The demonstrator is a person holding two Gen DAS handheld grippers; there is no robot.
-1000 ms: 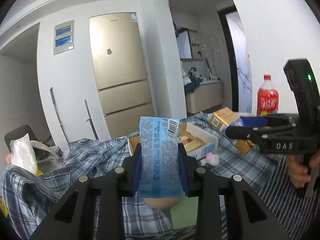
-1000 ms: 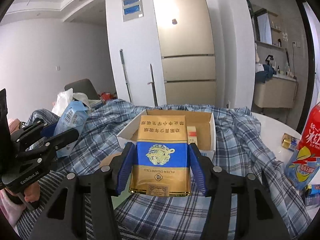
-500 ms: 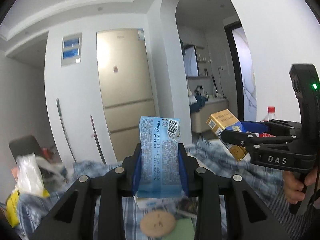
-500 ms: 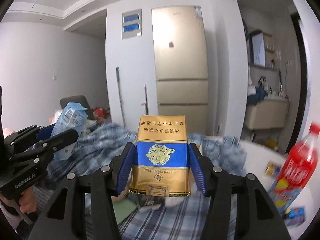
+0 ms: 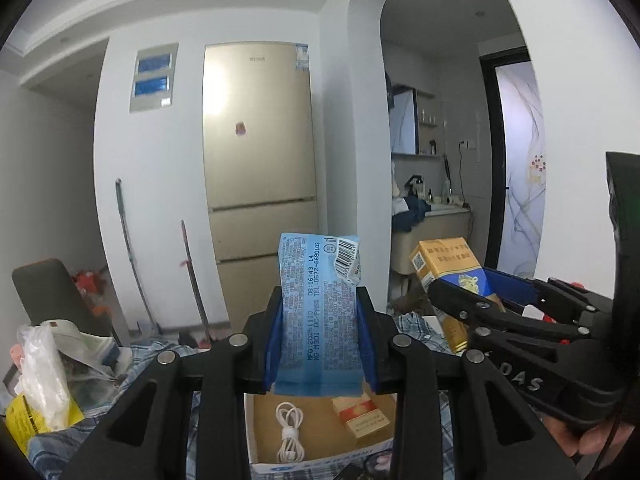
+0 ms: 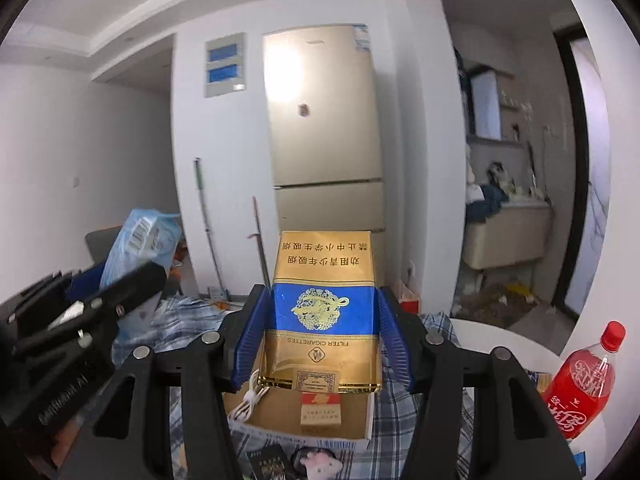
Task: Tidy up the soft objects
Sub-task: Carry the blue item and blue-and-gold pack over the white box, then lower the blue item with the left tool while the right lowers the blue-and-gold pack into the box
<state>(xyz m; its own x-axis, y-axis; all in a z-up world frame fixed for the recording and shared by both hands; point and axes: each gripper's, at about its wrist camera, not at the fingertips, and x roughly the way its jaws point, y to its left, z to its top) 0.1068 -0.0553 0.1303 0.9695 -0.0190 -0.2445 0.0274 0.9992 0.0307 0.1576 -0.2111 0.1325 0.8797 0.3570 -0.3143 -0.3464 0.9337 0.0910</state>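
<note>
I've got both loads up in the air over the cardboard box (image 5: 320,446) right now. My left gripper (image 5: 320,344) has its fingers pinching the blue snack packet (image 5: 320,312) upright by its sides, and my right gripper (image 6: 320,344) has its fingers clamped on the gold-and-blue cigarette pack (image 6: 325,312), also held upright. The box sits below on the checked cloth (image 6: 412,412) covering the tabletop, with a coiled white cable (image 5: 289,432) and a small red-and-gold pack (image 5: 360,414) already inside.

What worries me: the packet is soft and held only across its lower half, so a quick swing could let it fold or slide out of the fingers. The two grippers are close together (the right one fills the edge of my left view), so if I bring both down to the box at once they could knock each other. And the red soda bottle (image 6: 580,388) stands just beside my right side; a wide sweep there could tip it.

Compared with a second ago, both views look far more at the fridge (image 5: 260,152) and wall and far less at cloth, so both hands have risen. The box has slid from ahead of the fingers to beneath them. Neither grip has changed.
</note>
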